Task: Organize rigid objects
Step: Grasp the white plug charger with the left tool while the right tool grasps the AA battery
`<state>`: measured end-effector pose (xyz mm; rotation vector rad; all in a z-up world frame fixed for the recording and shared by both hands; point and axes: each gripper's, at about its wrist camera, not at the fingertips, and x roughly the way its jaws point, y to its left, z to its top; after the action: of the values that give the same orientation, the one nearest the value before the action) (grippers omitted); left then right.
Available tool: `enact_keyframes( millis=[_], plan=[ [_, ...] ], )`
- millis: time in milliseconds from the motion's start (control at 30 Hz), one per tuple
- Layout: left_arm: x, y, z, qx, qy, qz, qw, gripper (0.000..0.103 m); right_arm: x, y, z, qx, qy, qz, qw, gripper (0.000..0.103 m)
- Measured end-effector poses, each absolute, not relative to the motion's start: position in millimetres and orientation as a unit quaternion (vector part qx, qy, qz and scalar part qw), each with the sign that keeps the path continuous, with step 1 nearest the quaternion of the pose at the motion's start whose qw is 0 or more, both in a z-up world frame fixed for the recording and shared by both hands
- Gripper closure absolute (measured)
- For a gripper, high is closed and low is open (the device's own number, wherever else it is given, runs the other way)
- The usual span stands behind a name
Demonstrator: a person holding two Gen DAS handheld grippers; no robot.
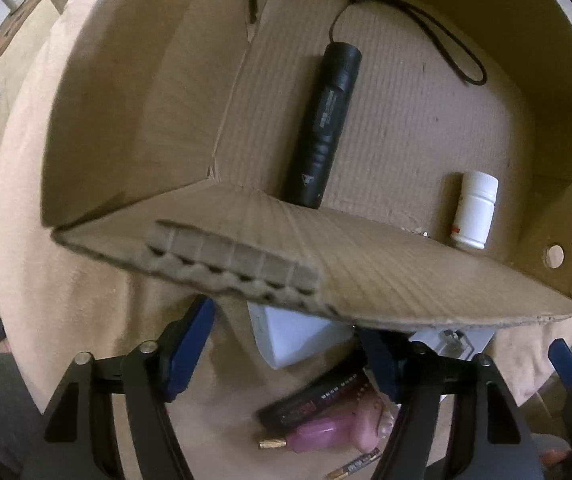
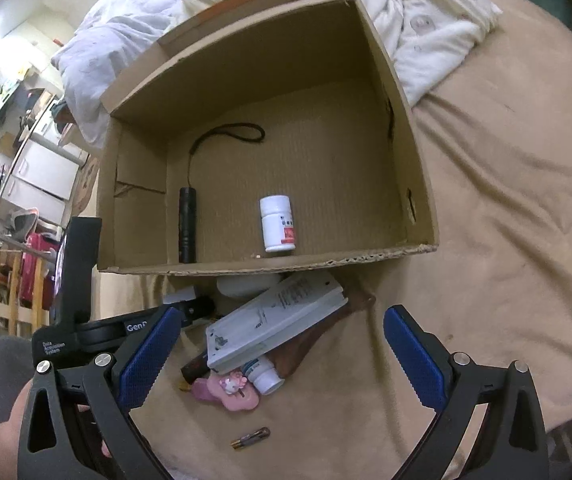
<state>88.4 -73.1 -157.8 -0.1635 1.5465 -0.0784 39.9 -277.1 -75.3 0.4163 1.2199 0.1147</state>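
Cardboard box [image 2: 417, 184] floor mostly open

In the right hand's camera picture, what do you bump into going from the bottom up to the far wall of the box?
Battery → pink toy → white flat device → box front edge → white pill bottle → flashlight's strap loop → box back wall.
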Motion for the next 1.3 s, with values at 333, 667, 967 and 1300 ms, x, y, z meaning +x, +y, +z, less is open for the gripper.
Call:
enact_keyframes(
  millis=[333, 667, 967, 1300],
  plan=[
    [87.7, -74.6, -148.8, -0.045, 0.690, -0.061, 0.719, 0.058, 24.4, -223.1, -111.6, 0.094, 0.658, 0.153, 0.731, 0.000],
    [82.2, -77.7, -141.6, -0.032, 0.682, -0.044, 0.730, 0.058, -14.4, -156.5, -148.6, -0.058, 0.708, 0.222, 0.668, 0.022],
    [58.2, -69.7, -137.3, -0.021, 0.679, -0.044, 0.732, 0.058, -21.4, -146.3, -150.5, -0.103, 0.694, 0.221, 0.677, 0.057],
    [35.3, -70.8, -124.1, 0.009, 0.668, -0.034, 0.744, 0.058, -9.4, -195.0, -118.7, -0.051, 0.665, 0.168, 0.725, 0.057]
  ],
)
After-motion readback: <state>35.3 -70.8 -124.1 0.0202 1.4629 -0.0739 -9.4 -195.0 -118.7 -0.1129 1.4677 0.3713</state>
